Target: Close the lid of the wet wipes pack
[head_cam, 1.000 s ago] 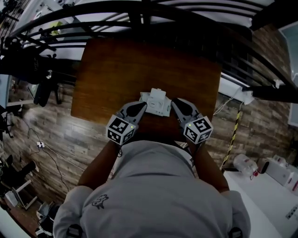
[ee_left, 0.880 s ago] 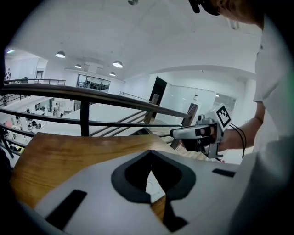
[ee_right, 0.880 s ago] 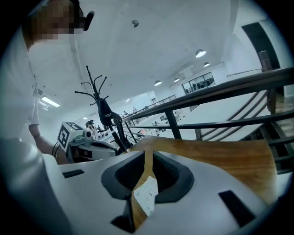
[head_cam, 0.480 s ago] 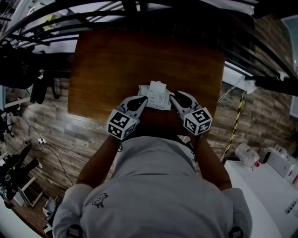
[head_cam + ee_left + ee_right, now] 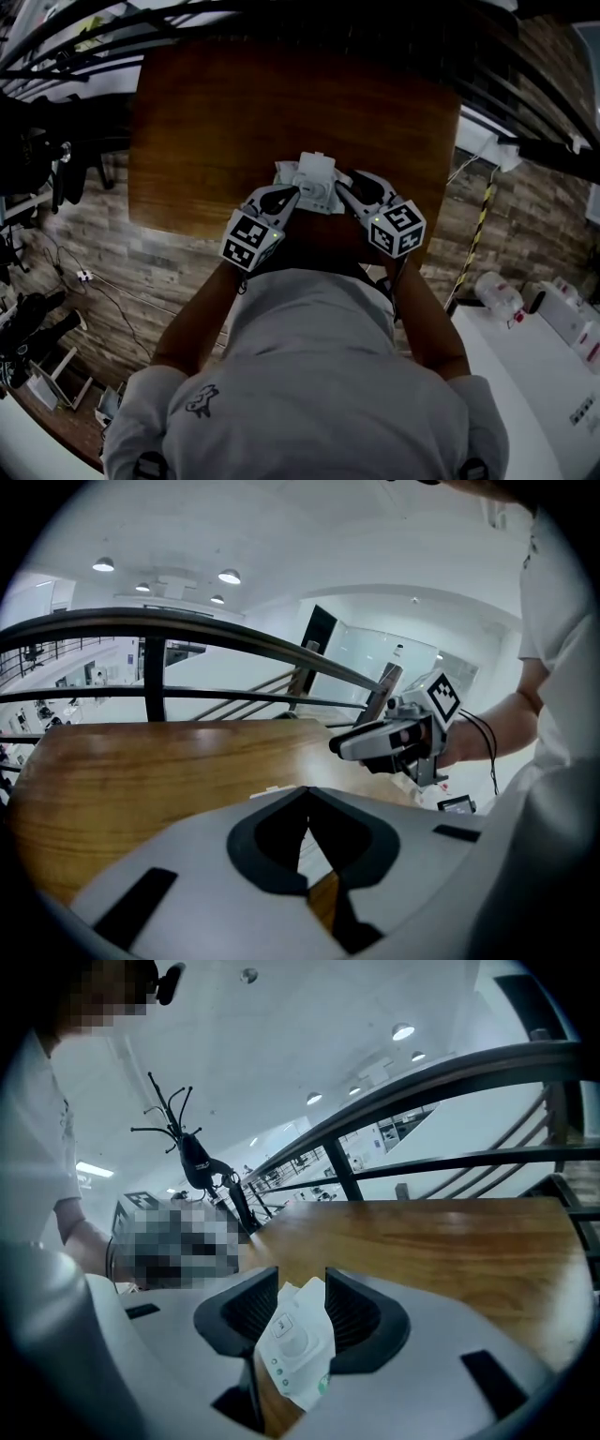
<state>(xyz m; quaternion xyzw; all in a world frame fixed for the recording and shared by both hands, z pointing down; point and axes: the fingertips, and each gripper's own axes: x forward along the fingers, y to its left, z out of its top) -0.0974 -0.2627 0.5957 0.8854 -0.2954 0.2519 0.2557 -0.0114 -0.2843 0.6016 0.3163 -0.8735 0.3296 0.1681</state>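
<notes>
I can read no words on the pack (image 5: 314, 183): the print is too small from here. In the right gripper view it (image 5: 298, 1344) is white and soft. It has a rounded lid panel on its face with a small square tab above it, and a row of tiny green dots along one edge. I can't tell whether the lid is fully down. The only clear markings are the black-and-white square codes on the gripper cubes (image 5: 249, 241).

The pack sits over the near part of the table (image 5: 281, 94), between my two grippers. The right gripper (image 5: 342, 186) is opening. Its ribbed pads stand off either side of the pack, which is between them but not squeezed. The left gripper (image 5: 289, 195) has its tips closed on the pack's left edge, with a sliver of white showing between them.
</notes>
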